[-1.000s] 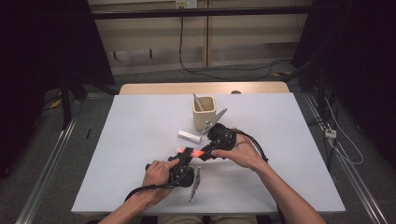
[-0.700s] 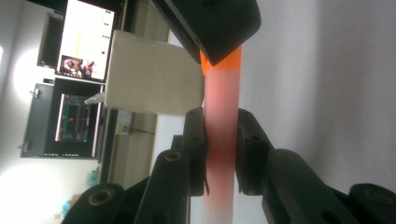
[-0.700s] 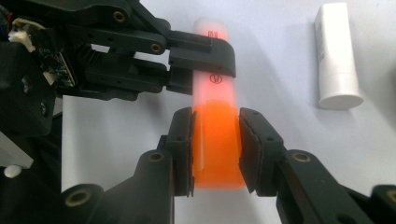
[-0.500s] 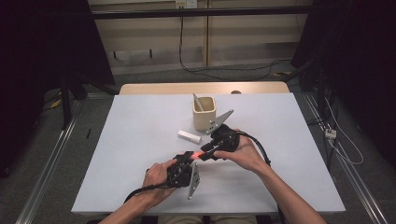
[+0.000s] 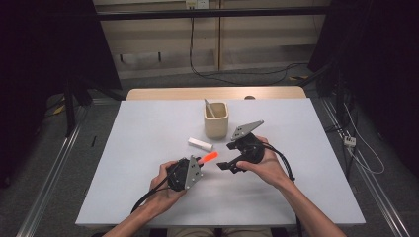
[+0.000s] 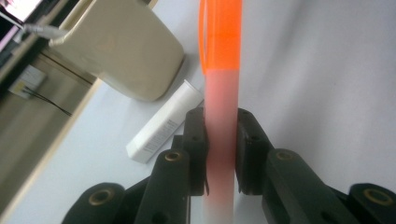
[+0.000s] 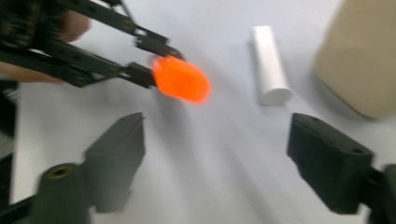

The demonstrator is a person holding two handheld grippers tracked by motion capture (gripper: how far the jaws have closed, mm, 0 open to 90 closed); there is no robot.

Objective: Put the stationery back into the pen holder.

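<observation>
left gripper [image 5: 195,165]: jaws clenched on orange-capped translucent pink plastic tube [image 5: 209,158], held near the beige square cup [image 5: 216,120] | right gripper [image 5: 231,160]: jaws just opening, empty | risk: tube tilts and slips from a one-sided grip

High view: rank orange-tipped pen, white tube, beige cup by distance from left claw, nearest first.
1. Orange-tipped pen: clamped in the left claw.
2. White tube: lying just beyond, toward the cup.
3. Beige cup: farthest, upright near the table's far edge.
</observation>
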